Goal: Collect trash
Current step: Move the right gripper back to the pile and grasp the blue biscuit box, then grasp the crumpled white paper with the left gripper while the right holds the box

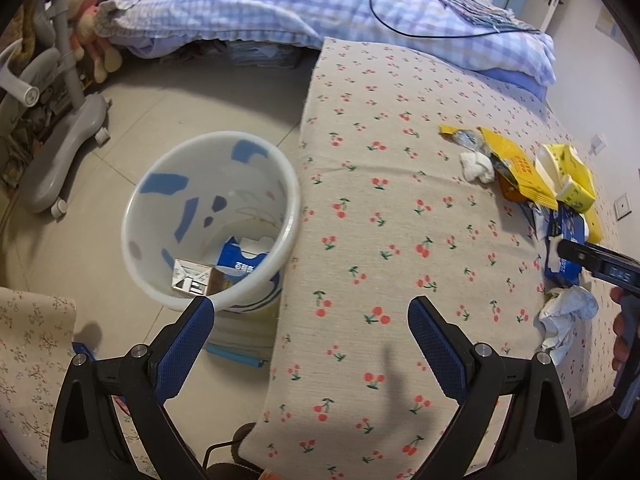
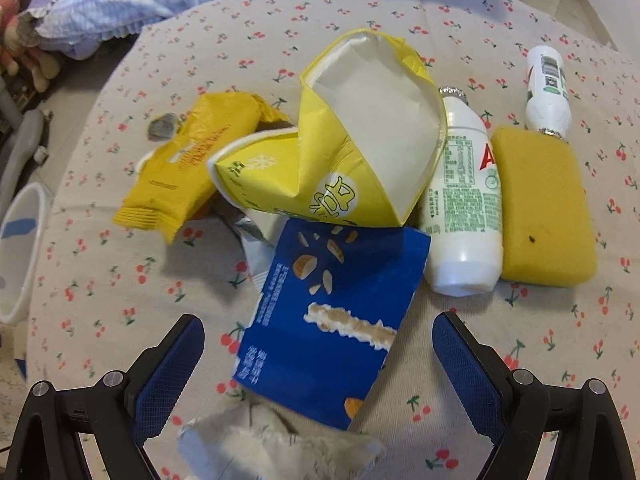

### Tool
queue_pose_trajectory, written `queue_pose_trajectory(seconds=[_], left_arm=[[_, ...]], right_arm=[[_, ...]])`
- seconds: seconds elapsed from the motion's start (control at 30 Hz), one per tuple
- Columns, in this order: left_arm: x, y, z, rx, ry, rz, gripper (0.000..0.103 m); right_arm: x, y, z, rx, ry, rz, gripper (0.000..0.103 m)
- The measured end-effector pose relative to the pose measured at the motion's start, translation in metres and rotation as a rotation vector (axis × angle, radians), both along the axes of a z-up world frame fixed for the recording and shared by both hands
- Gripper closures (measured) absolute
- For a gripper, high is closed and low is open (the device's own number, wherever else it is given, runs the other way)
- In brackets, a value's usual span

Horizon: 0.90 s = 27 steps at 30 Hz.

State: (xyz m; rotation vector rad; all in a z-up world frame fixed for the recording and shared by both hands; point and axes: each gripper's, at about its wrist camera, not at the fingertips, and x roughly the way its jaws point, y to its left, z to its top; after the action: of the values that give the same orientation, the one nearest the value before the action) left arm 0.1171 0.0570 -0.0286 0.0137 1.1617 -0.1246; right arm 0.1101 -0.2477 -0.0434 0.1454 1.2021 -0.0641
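While bed (image 1: 400,208) bears trash heap at 3 o'clock, bin (image 1: 212,216) waits beside edge for drops. Blue carton (image 2: 332,320) nearest, between right gripper (image 2: 318,344) prongs: spread, empty. Left gripper (image 1: 310,320) spread, idle.

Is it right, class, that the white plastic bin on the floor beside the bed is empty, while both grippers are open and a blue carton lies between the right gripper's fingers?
Not quite: the white plastic bin is not empty. The left wrist view shows a blue and white carton and a small box inside. The rest holds: left gripper and right gripper are open, with the blue carton between the right one's fingers.
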Motion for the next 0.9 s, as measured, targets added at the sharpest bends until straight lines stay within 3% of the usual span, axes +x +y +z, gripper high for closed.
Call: queue_pose_trajectory(seconds=[0.03, 0.07, 0.1, 0.37, 0.63, 0.67, 0.7, 0.9], left_arm=[[-0.001, -0.003, 0.000, 0.000, 0.001, -0.007, 0.004], [-0.001, -0.006, 0.000, -0.001, 0.002, -0.013, 0.004], [-0.001, -0.010, 0.001, -0.002, 0.003, -0.020, 0.004], [-0.008, -0.056, 0.005, -0.016, 0.006, -0.120, 0.004], [-0.023, -0.120, 0.005, -0.068, 0.033, -0.272, 0.004], [-0.026, -0.127, 0.005, -0.077, 0.033, -0.289, 0.004], [-0.029, -0.138, 0.006, -0.091, 0.031, -0.314, 0.004], [-0.043, -0.186, 0.000, -0.146, 0.057, -0.411, 0.004]], right_arm=[[0.001, 0.000, -0.002, -0.012, 0.008, -0.002, 0.021], [0.002, -0.001, -0.004, -0.010, 0.013, 0.000, 0.035], [0.002, -0.002, -0.005, 0.001, 0.020, 0.001, 0.038], [-0.025, -0.023, 0.024, 0.024, -0.048, 0.013, 0.038], [-0.065, -0.070, 0.041, 0.065, -0.089, -0.058, 0.038], [-0.069, -0.076, 0.041, 0.065, -0.090, -0.068, 0.041], [-0.073, -0.083, 0.041, 0.066, -0.091, -0.080, 0.052], [-0.096, -0.119, 0.035, 0.061, -0.068, -0.131, 0.054]])
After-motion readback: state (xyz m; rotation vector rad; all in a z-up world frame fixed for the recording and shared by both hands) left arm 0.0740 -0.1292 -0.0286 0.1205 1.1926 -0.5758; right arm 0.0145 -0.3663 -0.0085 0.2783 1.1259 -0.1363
